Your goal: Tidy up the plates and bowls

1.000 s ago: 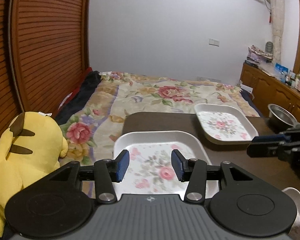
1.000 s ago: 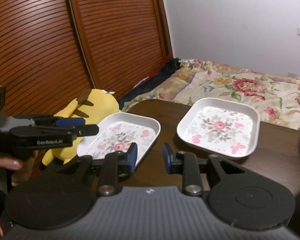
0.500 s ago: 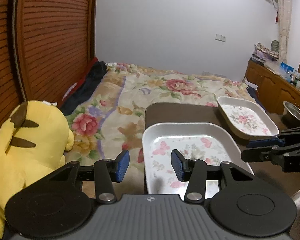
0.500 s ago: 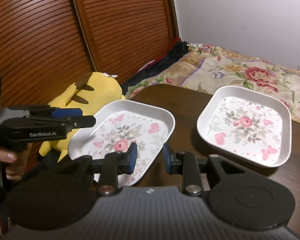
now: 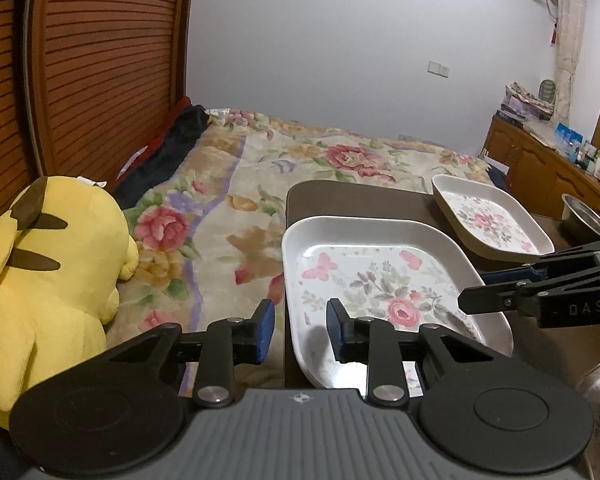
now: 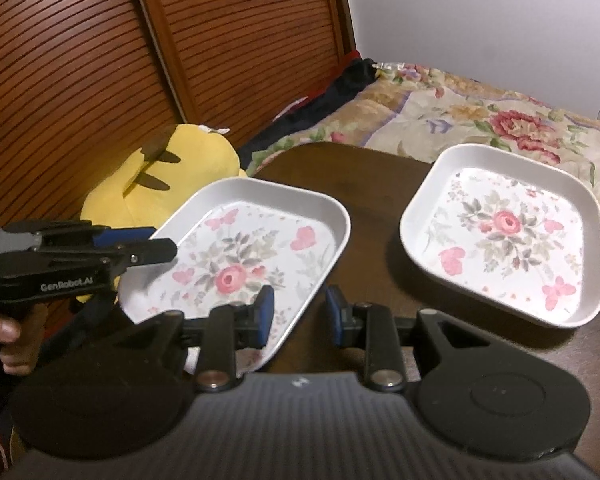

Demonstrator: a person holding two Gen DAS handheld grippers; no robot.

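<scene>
The near plate (image 6: 256, 256), a white square dish with a rose print, sits at the left corner of the dark table (image 6: 376, 184), its left edge overhanging the table's side. From the right gripper (image 6: 299, 312) it lies at about eleven o'clock, so close that the right-hand rim of the plate runs between the spread, empty fingers: one blue pad (image 6: 265, 316) is over the plate's floor, the other over bare wood. From the left gripper (image 5: 300, 330), also spread and holding nothing, the same plate (image 5: 380, 280) lies at one o'clock, its left rim passing between the pads. Each gripper straddles one opposite rim (neither looks to be touching yet), so I judge both equally near. The far plate (image 6: 508, 232) rests flat at two o'clock from the right gripper, well apart from its twin, a likely stacking target.
</scene>
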